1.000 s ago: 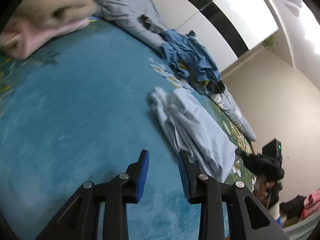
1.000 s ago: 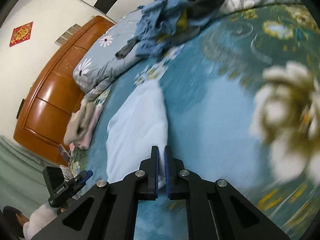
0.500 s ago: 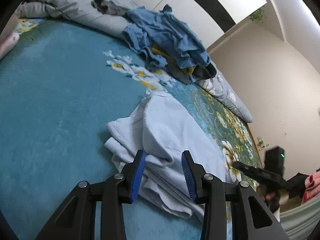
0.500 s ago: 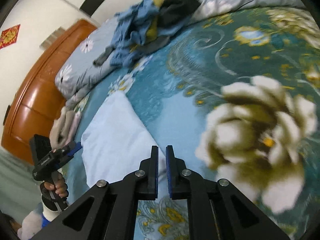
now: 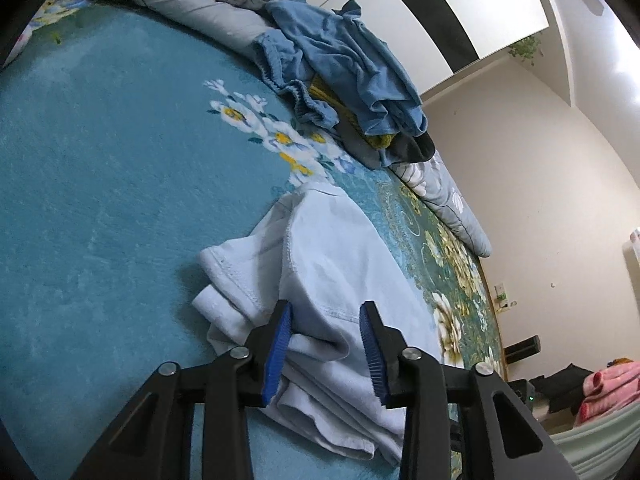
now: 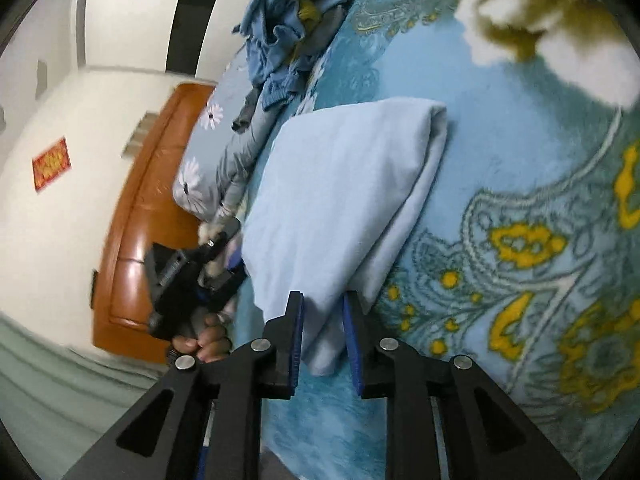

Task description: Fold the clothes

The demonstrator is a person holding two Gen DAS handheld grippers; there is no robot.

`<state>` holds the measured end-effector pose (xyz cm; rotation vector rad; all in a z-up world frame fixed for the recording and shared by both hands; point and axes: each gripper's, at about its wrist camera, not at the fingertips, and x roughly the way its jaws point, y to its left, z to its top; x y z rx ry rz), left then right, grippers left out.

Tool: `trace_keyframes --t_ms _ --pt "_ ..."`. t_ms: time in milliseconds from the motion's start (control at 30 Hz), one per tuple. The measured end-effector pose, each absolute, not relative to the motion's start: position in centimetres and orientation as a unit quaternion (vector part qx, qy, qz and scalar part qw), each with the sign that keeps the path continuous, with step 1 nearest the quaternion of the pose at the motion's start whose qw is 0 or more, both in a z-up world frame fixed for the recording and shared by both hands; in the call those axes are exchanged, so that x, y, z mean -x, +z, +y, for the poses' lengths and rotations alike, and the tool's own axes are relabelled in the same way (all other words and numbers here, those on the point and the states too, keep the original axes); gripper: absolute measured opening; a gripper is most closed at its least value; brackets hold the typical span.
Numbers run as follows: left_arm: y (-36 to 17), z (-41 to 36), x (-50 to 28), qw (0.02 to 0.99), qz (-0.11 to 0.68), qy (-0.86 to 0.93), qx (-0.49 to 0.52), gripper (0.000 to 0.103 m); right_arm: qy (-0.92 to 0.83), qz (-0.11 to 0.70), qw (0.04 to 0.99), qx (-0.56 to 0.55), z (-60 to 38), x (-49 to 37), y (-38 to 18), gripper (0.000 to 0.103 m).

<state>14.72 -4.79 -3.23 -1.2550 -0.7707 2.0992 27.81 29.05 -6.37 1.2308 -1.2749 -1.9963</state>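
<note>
Pale blue shirt [image 5: 336,264] half-folded on bed blanket [image 5: 100,200]; light, limp, layers slide apart. Left claw [image 5: 326,344] just closing, right claw [image 6: 322,340] just opening; both straddle bunched near-edge hem, pads not clearly pinching. Best hold: all stacked layers at corners

We can't tell if the left gripper's blue pads [image 5: 280,344] actually press the folded pale-blue cotton garment [image 5: 332,264]. The right wrist view blurs the big white-and-olive flower print [image 6: 536,20] and the orange wooden headboard [image 6: 136,216]. The pink bundle [image 5: 608,392] is cut off at the frame edge.
</note>
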Motion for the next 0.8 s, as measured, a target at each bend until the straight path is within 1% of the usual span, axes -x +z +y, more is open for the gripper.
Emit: trace_keyframes --t_ms 100,367,467,500,533,633,800 --pt "-3.2 -5.0 -14.7 0.286 -0.287 0.786 0.467 0.025 -0.721 -0.478 0.235 -0.444 29.2 -28.3 -6.4 0.022" --pt "-3.7 -5.2 -14.7 0.287 -0.300 0.780 0.469 0.023 -0.708 -0.497 0.236 -0.443 28.9 -28.3 -7.1 0.022" --pt "-3.5 -5.5 -14.7 0.287 -0.304 0.781 0.464 0.017 -0.710 -0.499 0.243 -0.434 28.5 -27.9 -6.5 0.021" --pt "-3.3 -5.6 -14.7 0.290 -0.305 0.782 0.460 0.012 -0.713 -0.498 0.244 -0.429 28.4 -27.9 -6.2 0.012" --pt "-3.1 -5.7 -14.7 0.292 -0.306 0.783 0.456 0.010 -0.715 -0.497 0.244 -0.425 28.3 -27.8 -6.0 0.004" --pt "-2.2 -6.0 -14.8 0.305 -0.307 0.786 0.442 0.005 -0.727 -0.485 0.247 -0.418 28.3 -27.7 -5.0 0.003" --pt "-0.4 -6.9 -15.0 0.329 -0.305 0.796 0.407 0.005 -0.764 -0.446 0.256 -0.390 28.7 -28.2 -2.1 0.002"
